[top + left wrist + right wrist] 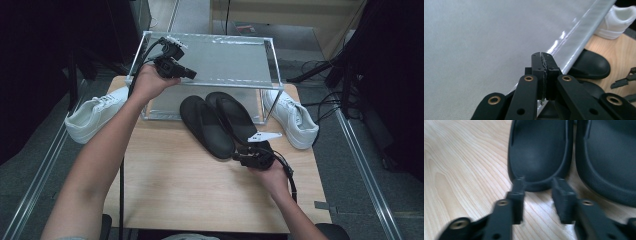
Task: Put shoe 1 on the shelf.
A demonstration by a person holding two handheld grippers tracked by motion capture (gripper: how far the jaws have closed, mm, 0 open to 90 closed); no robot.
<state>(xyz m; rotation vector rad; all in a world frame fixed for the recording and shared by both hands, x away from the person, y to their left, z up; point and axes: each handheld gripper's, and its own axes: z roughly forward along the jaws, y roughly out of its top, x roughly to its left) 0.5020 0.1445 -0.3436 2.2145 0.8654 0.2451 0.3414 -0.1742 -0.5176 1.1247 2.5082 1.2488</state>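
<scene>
High view: pair of black sandals sits mid-table, toes tucked under the front rail of the wire rack (210, 84) that stands along the far edge of the table (190, 185), heels pointing back at the person. Near sandal (205, 125) and far sandal (234, 116) lie side by side, touching or nearly so. One white sneaker (95, 117) overhangs the left edge and the other white sneaker (295, 120) is at the right edge, each just outside a rack leg, so the floor slots look taken and the top shelf is bare. Right gripper (236, 156) is low at the near sandal's heel. In the right gripper view its jaws are spread, tips (537, 182) right at the heel rim of the near sandal (539, 150), with the far sandal (606, 157) off to one side. Nothing is pinched yet. My read is that the heel is the pick point because the rim is thin enough to clamp and faces the hand. Left gripper (191, 75) is held up over the rack's near-left corner. In the left gripper view its jaws are pressed together on nothing (543, 58), above the mesh shelf (474, 37). Likely parked clear of the right hand's lift path, or ready to steady the rack. The frame is blurred, so heel contact can't be confirmed.
</scene>
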